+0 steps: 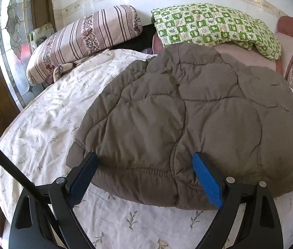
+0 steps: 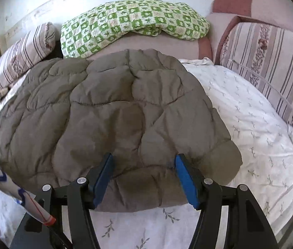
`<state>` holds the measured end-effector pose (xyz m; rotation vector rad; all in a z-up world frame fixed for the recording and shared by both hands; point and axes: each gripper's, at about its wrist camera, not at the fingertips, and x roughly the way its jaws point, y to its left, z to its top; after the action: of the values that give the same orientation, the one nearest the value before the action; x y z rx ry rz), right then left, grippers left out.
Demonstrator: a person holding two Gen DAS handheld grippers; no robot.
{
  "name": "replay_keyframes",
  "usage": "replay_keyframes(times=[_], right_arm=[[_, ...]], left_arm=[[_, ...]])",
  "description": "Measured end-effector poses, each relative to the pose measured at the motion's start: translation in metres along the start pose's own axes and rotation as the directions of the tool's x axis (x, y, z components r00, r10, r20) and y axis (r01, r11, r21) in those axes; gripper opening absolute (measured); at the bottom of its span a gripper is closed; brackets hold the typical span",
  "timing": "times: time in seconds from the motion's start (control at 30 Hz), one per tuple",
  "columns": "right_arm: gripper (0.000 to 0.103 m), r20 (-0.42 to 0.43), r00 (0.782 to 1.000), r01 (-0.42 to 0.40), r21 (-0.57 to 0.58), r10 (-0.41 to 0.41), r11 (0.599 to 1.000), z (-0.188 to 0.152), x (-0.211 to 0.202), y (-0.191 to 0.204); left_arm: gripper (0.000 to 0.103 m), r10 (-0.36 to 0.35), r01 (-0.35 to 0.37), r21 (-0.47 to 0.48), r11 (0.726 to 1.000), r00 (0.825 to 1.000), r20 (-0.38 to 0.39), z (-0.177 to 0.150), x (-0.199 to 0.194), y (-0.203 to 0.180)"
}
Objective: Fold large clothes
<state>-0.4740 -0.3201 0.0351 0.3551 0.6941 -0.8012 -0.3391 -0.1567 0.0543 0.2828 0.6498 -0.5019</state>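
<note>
A brown quilted jacket (image 1: 188,112) lies spread flat on a floral bedsheet (image 1: 42,124), its elastic hem along the near edge of the bed, its long axis seemingly running from that hem toward the far edge, though the fisheye makes this hard to judge. From left to right: the left gripper (image 1: 144,178) straddles the hem near the jacket's left corner, jaws spread wide, pads beside the fabric but not pinching it; the right gripper (image 2: 144,176) straddles the hem near the right corner, jaws parted less widely, also not clenched on cloth. Each hand is nearest its own corner, so the hem looks set to be lifted away toward the far edge. Counted: one jacket, two grippers, two striped floral bolsters (image 1: 80,39), one green checked quilt (image 1: 215,22) at the far edge.
</note>
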Motion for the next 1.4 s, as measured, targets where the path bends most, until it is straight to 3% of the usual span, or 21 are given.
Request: replay_keyframes(times=[0.23,0.47,0.93,1.23,1.4], right_arm=[[0.067,0.09,0.996,0.004,-0.041,0.0,0.999,-0.004,-0.033,0.011],[0.068,0.197,0.978,-0.061,-0.055,0.071,0.997,-0.017,-0.093,0.025],[0.075,0.301,0.946,-0.105,-0.076,0.123,0.992,-0.035,-0.176,0.034],[0.084,0.311,0.942,-0.09,-0.128,0.126,0.988,-0.046,-0.189,0.047],[0.088,0.281,0.959,0.005,-0.134,0.033,0.991,-0.048,-0.175,0.055]], left_arm=[[0.092,-0.007,0.007,0.002,1.0,0.999,0.04,-0.004,-0.02,-0.001],[0.092,-0.044,0.045,-0.006,0.999,0.994,0.104,-0.005,-0.061,0.0],[0.092,-0.12,0.126,-0.009,0.992,0.965,0.235,-0.007,-0.156,0.01],[0.097,-0.113,0.116,0.007,0.993,0.957,0.266,-0.015,-0.172,0.013],[0.099,-0.069,0.069,0.006,0.998,0.967,0.245,-0.019,-0.165,0.02]])
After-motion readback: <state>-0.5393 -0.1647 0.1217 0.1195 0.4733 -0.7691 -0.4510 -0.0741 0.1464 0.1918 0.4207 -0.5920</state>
